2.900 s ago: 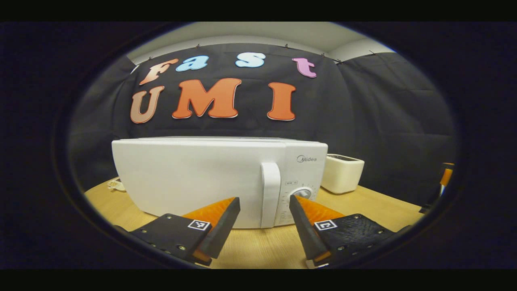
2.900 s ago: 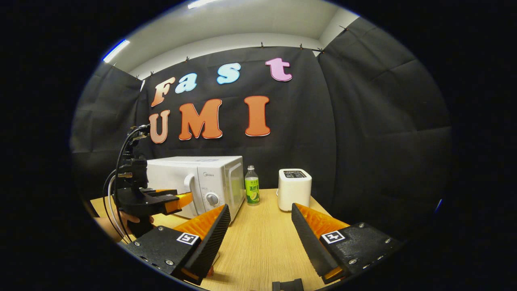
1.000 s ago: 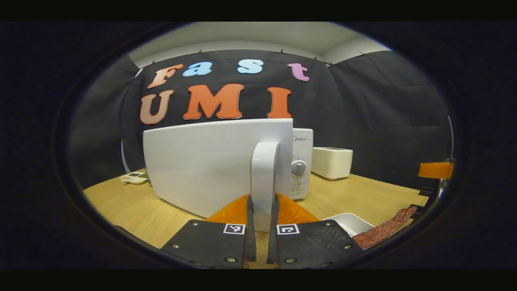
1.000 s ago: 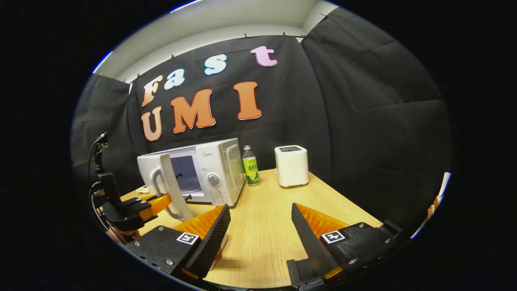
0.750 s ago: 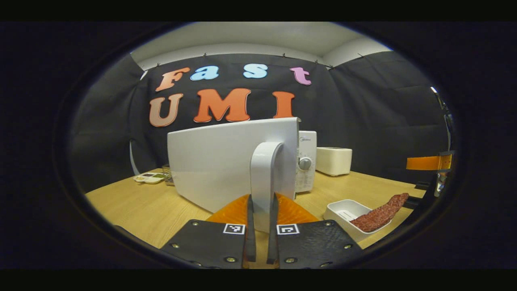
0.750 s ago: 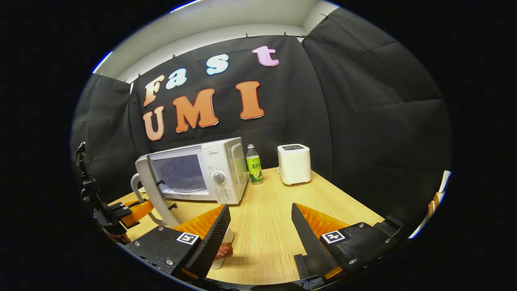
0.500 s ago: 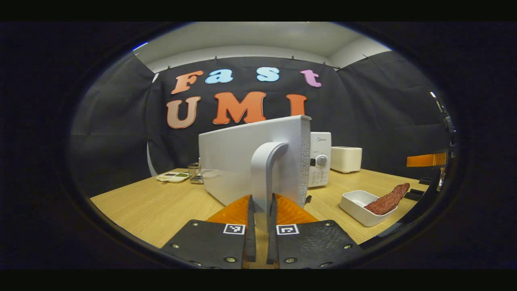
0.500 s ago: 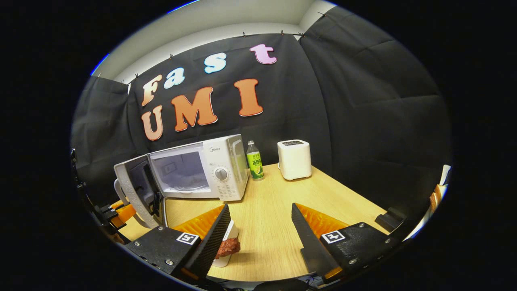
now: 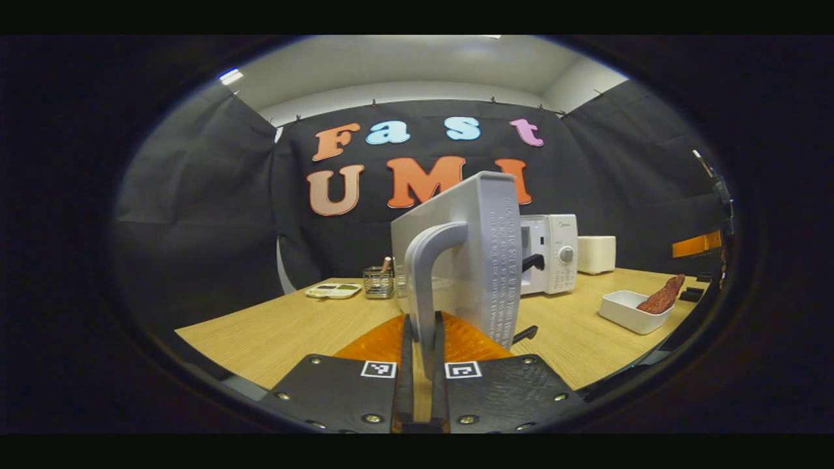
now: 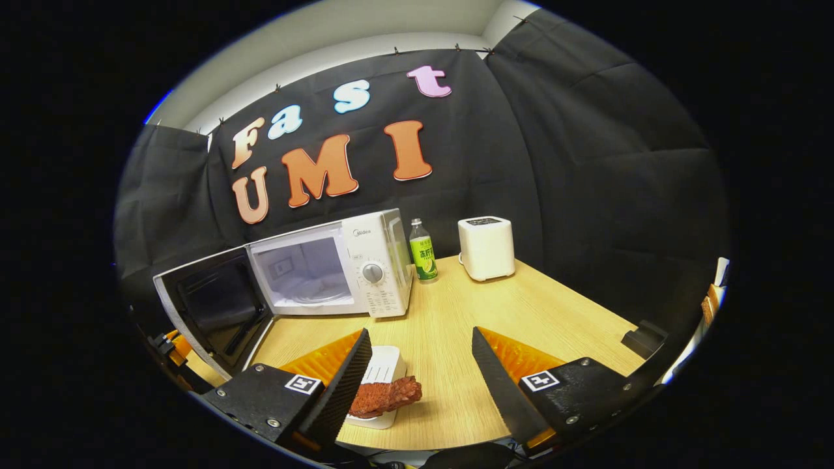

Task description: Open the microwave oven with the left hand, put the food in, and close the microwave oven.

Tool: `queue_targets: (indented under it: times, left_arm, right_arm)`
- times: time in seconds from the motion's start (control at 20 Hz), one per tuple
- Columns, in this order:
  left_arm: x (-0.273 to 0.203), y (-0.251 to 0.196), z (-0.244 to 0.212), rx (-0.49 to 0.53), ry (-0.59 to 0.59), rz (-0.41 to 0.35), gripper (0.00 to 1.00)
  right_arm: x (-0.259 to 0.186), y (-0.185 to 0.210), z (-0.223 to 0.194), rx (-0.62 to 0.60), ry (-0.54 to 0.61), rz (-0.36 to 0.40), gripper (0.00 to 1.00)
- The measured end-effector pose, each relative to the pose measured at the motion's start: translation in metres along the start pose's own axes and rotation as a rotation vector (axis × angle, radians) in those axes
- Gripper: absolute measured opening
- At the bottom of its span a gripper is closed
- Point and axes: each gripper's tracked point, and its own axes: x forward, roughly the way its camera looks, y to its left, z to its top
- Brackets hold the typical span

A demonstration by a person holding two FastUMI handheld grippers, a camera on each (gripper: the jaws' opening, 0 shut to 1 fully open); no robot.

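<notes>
Clamping the door handle between both fingers, left gripper holds the microwave door swung wide open, right gripper jaws spread wide and empty just above the reddish food lying across a white dish on the table.

The microwave oven stands with its door swung wide; the right gripper hangs spread above the food in its white dish
</notes>
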Motion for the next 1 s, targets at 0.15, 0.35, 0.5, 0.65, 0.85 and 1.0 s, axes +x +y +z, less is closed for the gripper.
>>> queue_targets:
  times: [0.15, 0.35, 0.5, 0.65, 0.85, 1.0]
  left_arm:
    - [-0.003, 0.017, -0.003, -0.020, 0.008, -0.014, 0.12]
    - [-0.004, 0.033, -0.002, -0.007, 0.007, -0.069, 0.12]
    - [-0.004, 0.053, -0.002, -0.026, 0.007, -0.072, 0.17]
    - [-0.009, 0.068, -0.003, -0.043, 0.022, -0.067, 0.30]
    - [-0.021, 0.087, 0.001, 0.010, 0.014, -0.028, 0.51]
    - [-0.031, 0.100, 0.009, 0.021, -0.005, 0.004, 0.53]
  right_arm:
    - [0.003, 0.005, -0.009, 0.005, 0.033, -0.003, 0.96]
    - [0.003, 0.013, -0.019, 0.017, 0.071, -0.003, 0.96]
    - [0.001, 0.015, -0.029, 0.044, 0.095, -0.011, 0.96]
    - [0.001, 0.007, -0.043, 0.052, 0.119, -0.050, 0.91]
    - [0.002, 0.010, -0.057, 0.144, 0.156, -0.048, 0.81]
    - [0.004, 0.013, -0.067, 0.235, 0.181, -0.031, 0.70]
